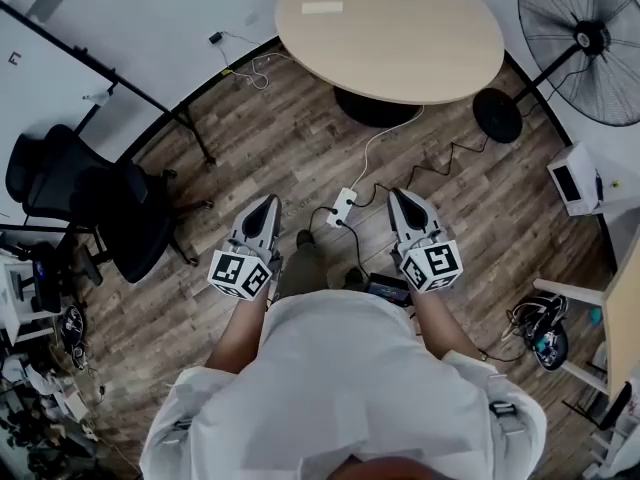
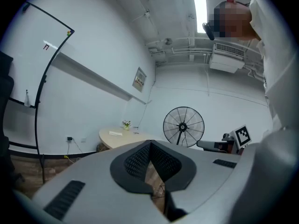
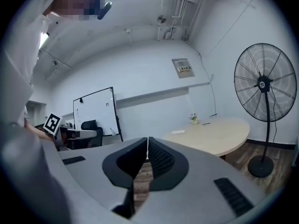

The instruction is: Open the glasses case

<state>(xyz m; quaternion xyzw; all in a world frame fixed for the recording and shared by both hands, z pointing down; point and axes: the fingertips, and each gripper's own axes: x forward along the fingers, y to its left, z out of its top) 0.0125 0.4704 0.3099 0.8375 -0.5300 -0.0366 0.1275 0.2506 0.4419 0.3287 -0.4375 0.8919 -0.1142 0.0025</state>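
Observation:
A round beige table [image 1: 400,48] stands a few steps ahead of me. On its far left part lies a small pale flat object [image 1: 322,8]; I cannot tell whether it is the glasses case. The same object [image 2: 115,133] shows small in the left gripper view, and as a pale object [image 3: 178,132] in the right gripper view. My left gripper [image 1: 270,201] and right gripper [image 1: 398,195] are held at waist height over the wooden floor, far short of the table. The jaws of both meet at the tips, with nothing between them.
A tall pedestal fan [image 1: 590,38] stands right of the table, its round base [image 1: 497,115] on the floor. A white power strip [image 1: 342,206] with cables lies on the floor ahead. A black office chair [image 1: 90,203] and a whiteboard stand [image 1: 150,98] are at left.

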